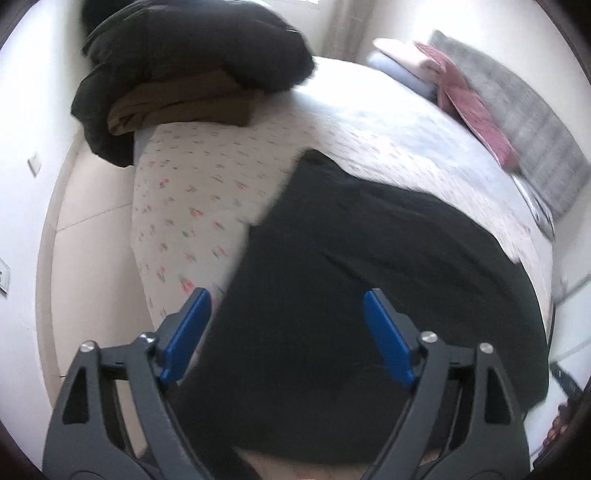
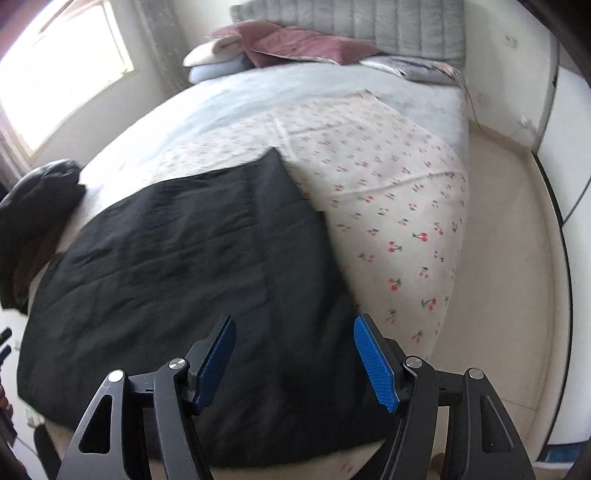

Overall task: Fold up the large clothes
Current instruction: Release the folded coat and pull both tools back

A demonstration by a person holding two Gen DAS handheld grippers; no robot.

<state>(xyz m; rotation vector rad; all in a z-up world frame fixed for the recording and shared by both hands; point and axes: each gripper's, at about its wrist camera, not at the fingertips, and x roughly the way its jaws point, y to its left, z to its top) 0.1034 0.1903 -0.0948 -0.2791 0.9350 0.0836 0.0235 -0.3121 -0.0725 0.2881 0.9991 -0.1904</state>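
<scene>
A large black quilted garment (image 1: 369,295) lies spread flat on the near end of the bed; it also shows in the right wrist view (image 2: 177,266). My left gripper (image 1: 286,299) is open and empty, held above the garment's left edge. My right gripper (image 2: 293,325) is open and empty, held above the garment's right edge near the bed's foot. Neither gripper touches the cloth.
The bed has a cherry-print sheet (image 2: 388,192) over a pale blue cover (image 2: 295,88). A pile of dark and brown clothes (image 1: 184,81) sits at the bed's far left corner. Pillows (image 2: 288,44) and a grey headboard (image 2: 369,22) are at the far end. Tiled floor (image 2: 509,258) flanks the bed.
</scene>
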